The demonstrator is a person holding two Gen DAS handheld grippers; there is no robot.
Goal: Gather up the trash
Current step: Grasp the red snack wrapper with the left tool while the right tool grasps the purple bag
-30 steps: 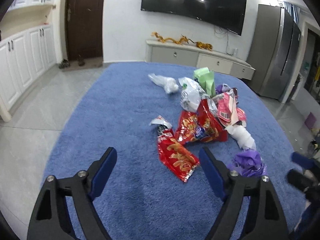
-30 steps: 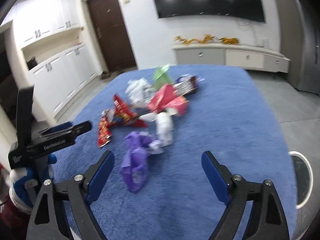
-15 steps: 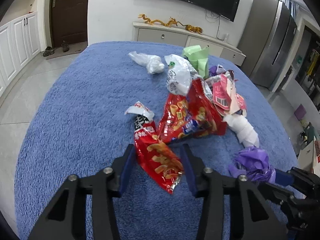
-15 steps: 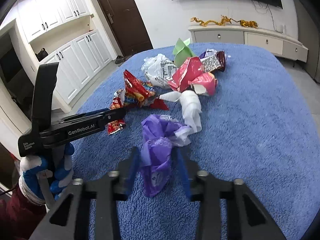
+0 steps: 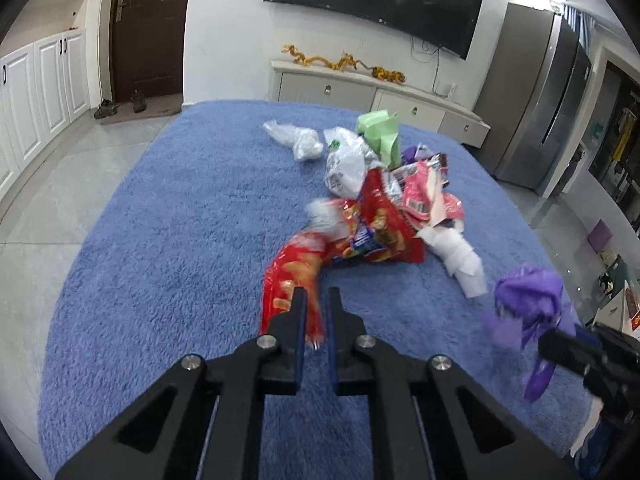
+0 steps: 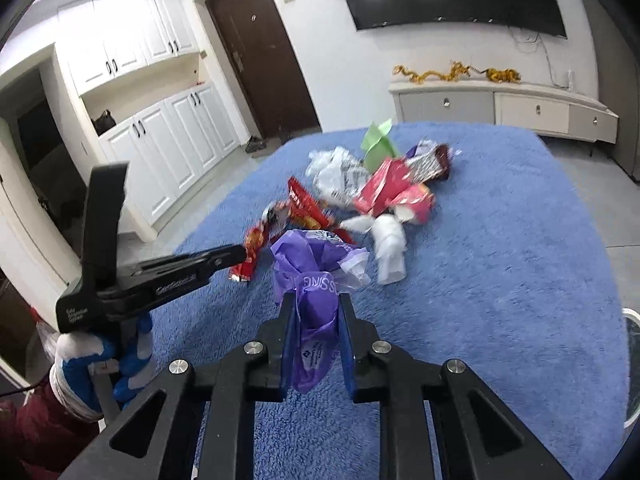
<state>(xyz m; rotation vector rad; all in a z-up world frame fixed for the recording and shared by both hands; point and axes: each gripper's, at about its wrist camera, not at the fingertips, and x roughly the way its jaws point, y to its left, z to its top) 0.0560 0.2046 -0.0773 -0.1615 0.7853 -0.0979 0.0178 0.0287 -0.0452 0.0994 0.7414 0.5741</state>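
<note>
Two black grippers with blue finger pads are each clamped on a piece of litter above a shaggy blue carpet [image 5: 168, 240]. The left gripper [image 5: 314, 320] has its fingers pinched nearly together on the near end of a long red crinkly snack wrapper [image 5: 288, 276], whose far end trails toward the main heap and looks blurred. The right gripper [image 6: 318, 332] squeezes a crumpled purple plastic bag [image 6: 316, 280] with white lettering; the bag bulges up above the fingertips and a tail of it hangs down between the fingers. In the left view this same bag appears at the right edge, off the carpet. Behind both wrappers lies the heap: a larger red chip bag [image 5: 380, 228], a pink foil packet [image 5: 424, 196], a white printed plastic bag [image 5: 348, 164], a folded pale green paper bag [image 5: 380, 132], and a wad of white tissue paper [image 5: 460, 256] just beside the chip bag. A clear crumpled plastic bag [image 5: 296, 140] sits a little apart on the far left of the heap.
</note>
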